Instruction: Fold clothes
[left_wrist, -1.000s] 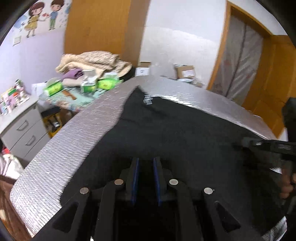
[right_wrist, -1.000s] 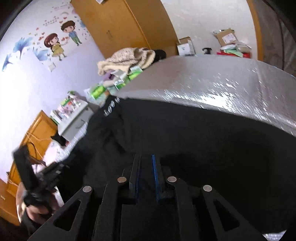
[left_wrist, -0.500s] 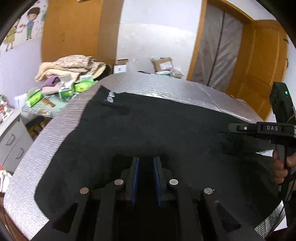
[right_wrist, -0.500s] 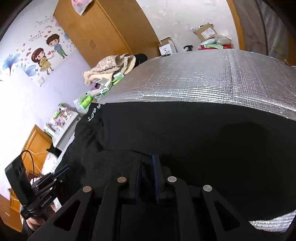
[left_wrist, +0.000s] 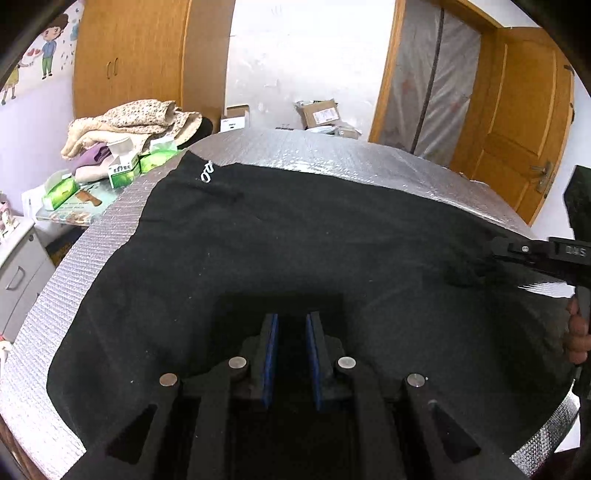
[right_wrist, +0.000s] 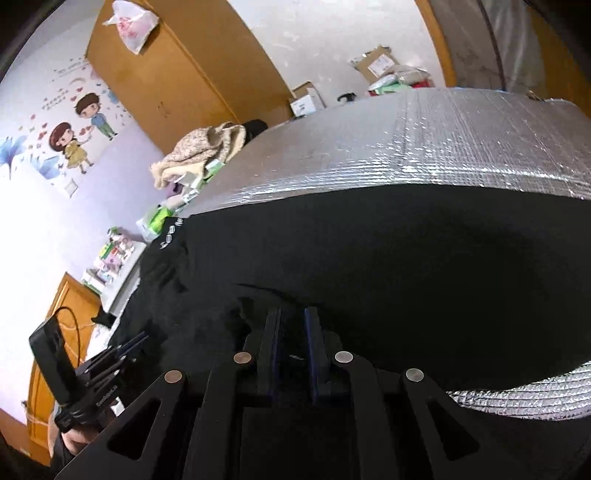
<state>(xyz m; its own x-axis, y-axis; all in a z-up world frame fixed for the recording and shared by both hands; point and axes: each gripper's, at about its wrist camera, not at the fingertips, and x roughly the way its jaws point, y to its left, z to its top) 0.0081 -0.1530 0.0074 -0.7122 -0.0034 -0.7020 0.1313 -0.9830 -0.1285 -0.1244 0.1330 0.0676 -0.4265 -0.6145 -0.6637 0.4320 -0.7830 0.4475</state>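
Left gripper (left_wrist: 291, 325): black frame, blue-faced fingers (left_wrist: 270, 354), four round silver fasteners, triangular cut-outs. Right gripper (right_wrist: 293, 321): same build, white lettering on side; bare-skinned hand (left_wrist: 577, 338) on handle. Black box with cable on left unit.

Home bedroom: cartoon wall stickers (right_wrist: 79, 138), wooden wardrobe (left_wrist: 129, 62).

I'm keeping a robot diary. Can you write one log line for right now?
task: fold clothes | black garment spread on silver mat | left gripper, right gripper: over garment, narrowly open
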